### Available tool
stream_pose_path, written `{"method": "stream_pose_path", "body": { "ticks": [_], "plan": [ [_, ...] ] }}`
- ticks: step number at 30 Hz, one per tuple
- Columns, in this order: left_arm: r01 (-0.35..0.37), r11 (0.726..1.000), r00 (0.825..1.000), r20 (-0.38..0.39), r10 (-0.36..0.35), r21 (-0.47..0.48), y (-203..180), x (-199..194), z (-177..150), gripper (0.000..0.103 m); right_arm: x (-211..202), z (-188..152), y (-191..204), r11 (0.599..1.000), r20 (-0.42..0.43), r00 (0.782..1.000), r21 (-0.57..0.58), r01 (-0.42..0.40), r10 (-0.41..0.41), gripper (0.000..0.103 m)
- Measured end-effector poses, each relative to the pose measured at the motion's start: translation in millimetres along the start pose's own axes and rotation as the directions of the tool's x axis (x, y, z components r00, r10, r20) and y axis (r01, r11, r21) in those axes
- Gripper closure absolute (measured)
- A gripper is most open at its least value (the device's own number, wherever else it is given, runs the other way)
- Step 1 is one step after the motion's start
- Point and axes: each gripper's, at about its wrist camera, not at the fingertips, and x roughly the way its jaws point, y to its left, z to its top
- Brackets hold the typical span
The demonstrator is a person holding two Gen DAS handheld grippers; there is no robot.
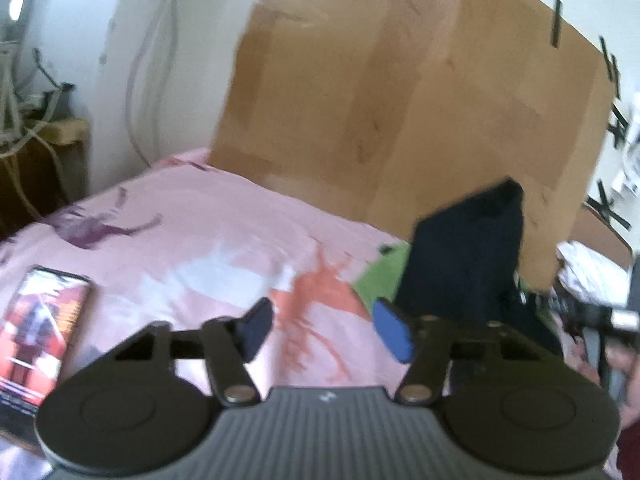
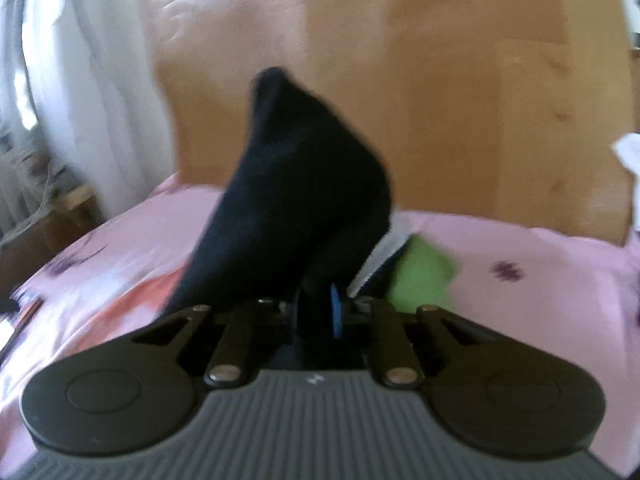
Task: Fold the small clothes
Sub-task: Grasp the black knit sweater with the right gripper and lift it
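In the left wrist view, the left gripper (image 1: 322,330) hangs spread and empty above the pink bedsheet (image 1: 208,232), its blue pads wide apart with nothing between them. The black garment (image 1: 468,248) rises to the right of it, lifted into a peak in front of the cardboard sheet (image 1: 400,100) that leans against the wall behind the bed. A green cloth (image 1: 380,276) lies on the sheet just beside the garment's lower part, and a phone (image 1: 36,328) with a lit screen rests near the left edge of the bed. To fold well from here, this gripper should probably reach across for a free corner or hem of the hanging garment, so the piece can be drawn flat before it is laid down. The open stretch of sheet between the phone and the green cloth looks like the best place to spread it; the phone and the bed's left edge limit travel that way. In the right wrist view, the right gripper (image 2: 316,316) is pressed nearly together, pinching the black garment (image 2: 296,184), which stands up from the jaws and blocks much of the sight ahead. The green cloth (image 2: 424,276) sits close to the right, with a pale cloth (image 2: 384,252) partly under the garment, so lowering should steer left of them. The picture is blurred, so which part of the garment is gripped cannot be told.
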Motion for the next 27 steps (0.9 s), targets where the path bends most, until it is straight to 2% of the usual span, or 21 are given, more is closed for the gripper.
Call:
{"method": "stream_pose_path", "body": {
  "ticks": [2,4,5,6,8,9,10,11,12,13,14,15,16,17,19,21,22,24,25,27],
  "plan": [
    [-0.011,1.000,1.000,0.021,0.011,-0.004,7.2,-6.4,5.4,0.070,-29.1,-12.2,38.3,0.986,-0.022,0.990,-0.085,-0.142,0.141,0.086],
    [-0.013,1.000,1.000,0.027,0.013,-0.006,13.0,-9.1,11.4,0.080,-66.0,-33.1,76.9,0.940,-0.078,0.960,-0.199,-0.279,0.268,0.086],
    [-0.010,1.000,0.999,0.032,0.010,-0.009,15.5,-9.1,15.0,0.080,-84.1,-46.6,92.8,0.900,-0.133,0.932,-0.246,-0.360,0.336,0.086],
    [-0.001,1.000,0.999,0.037,0.002,-0.012,17.5,-8.6,18.5,0.080,-97.3,-57.3,101.4,0.855,-0.197,0.890,-0.257,-0.451,0.410,0.087],
    [0.019,1.000,0.999,0.043,-0.018,-0.013,17.1,-5.1,23.1,0.079,-123.9,-76.0,105.5,0.756,-0.279,0.776,-0.201,-0.623,0.565,0.087],
    [0.022,1.000,0.999,0.044,-0.021,-0.008,15.9,-0.2,26.0,0.076,-138.7,-83.3,107.9,0.736,-0.276,0.758,-0.200,-0.647,0.591,0.086],
    [0.025,1.000,0.999,0.046,-0.025,0.005,14.0,2.9,25.5,0.071,-148.8,-84.2,108.0,0.745,-0.253,0.772,-0.212,-0.632,0.583,0.080],
    [0.033,0.999,0.998,0.050,-0.034,0.020,10.9,6.1,27.4,0.067,-160.7,-84.4,106.4,0.773,-0.208,0.799,-0.207,-0.600,0.565,0.073],
    [0.042,0.998,0.997,0.056,-0.044,0.038,5.8,7.7,28.2,0.064,-171.1,-84.3,94.3,0.802,-0.151,0.821,-0.179,-0.570,0.550,0.070],
    [0.052,0.997,0.997,0.059,-0.056,0.053,0.5,8.4,28.1,0.056,-178.0,-82.0,85.6,0.838,-0.084,0.850,-0.139,-0.527,0.521,0.065],
    [0.066,0.995,0.996,0.054,-0.070,0.072,-4.6,12.3,30.4,0.049,-180.0,-77.6,76.2,0.880,-0.024,0.884,-0.088,-0.467,0.466,0.061],
    [0.079,0.992,0.996,0.042,-0.084,0.095,-10.8,18.2,33.0,0.047,-178.7,-73.3,68.0,0.919,0.017,0.919,-0.032,-0.394,0.394,0.059],
    [0.086,0.989,0.996,0.026,-0.090,0.123,-16.8,24.8,35.6,0.041,-178.0,-70.3,53.7,0.941,0.036,0.940,0.017,-0.339,0.339,0.057],
    [0.083,0.984,0.996,0.006,-0.085,0.156,-23.7,33.3,38.4,0.029,-175.2,-66.9,50.8,0.959,0.052,0.960,0.067,-0.277,0.274,0.056],
    [0.047,0.978,0.999,-0.029,-0.041,0.206,-34.0,52.8,41.1,0.013,-176.2,-66.2,36.9,0.971,0.070,0.978,0.125,-0.206,0.198,0.050],
    [0.049,0.975,0.995,-0.090,-0.030,0.219,-33.7,74.0,40.7,0.013,-154.0,-52.7,56.0,0.977,0.092,0.984,0.131,-0.166,0.154,0.032],
    [0.046,0.975,0.993,-0.115,-0.021,0.218,-31.4,82.6,40.2,0.013,-151.4,-45.5,59.4,0.980,0.102,0.984,0.121,-0.155,0.143,0.019],
    [0.039,0.977,0.987,-0.160,-0.005,0.212,-24.7,96.6,35.1,0.013,-141.6,-33.5,78.3,0.987,0.110,0.984,0.066,-0.145,0.137,0.014],
    [0.050,0.979,0.982,-0.187,-0.012,0.199,-20.8,101.9,33.4,0.013,-137.8,-29.4,76.2,0.988,0.096,0.985,0.042,-0.151,0.146,0.014],
    [0.084,0.982,0.968,-0.246,-0.040,0.171,-15.7,110.4,23.0,0.015,-113.1,-20.7,100.9,0.986,0.036,0.985,-0.006,-0.168,0.168,0.014]
  ]
}}
